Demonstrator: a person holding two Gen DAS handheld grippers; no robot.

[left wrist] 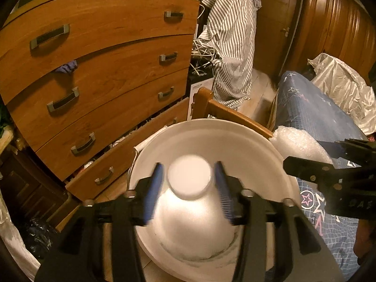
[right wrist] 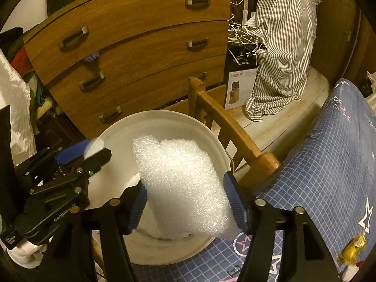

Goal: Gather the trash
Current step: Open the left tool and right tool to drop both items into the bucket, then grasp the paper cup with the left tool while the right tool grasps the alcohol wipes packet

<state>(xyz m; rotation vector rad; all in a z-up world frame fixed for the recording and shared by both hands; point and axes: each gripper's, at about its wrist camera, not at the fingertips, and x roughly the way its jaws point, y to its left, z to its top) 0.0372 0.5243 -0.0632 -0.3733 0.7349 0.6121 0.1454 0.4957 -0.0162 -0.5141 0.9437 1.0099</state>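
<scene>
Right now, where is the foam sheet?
The foam sheet is clamped in the right gripper, held over the white bucket, beside the wooden chair.
</scene>
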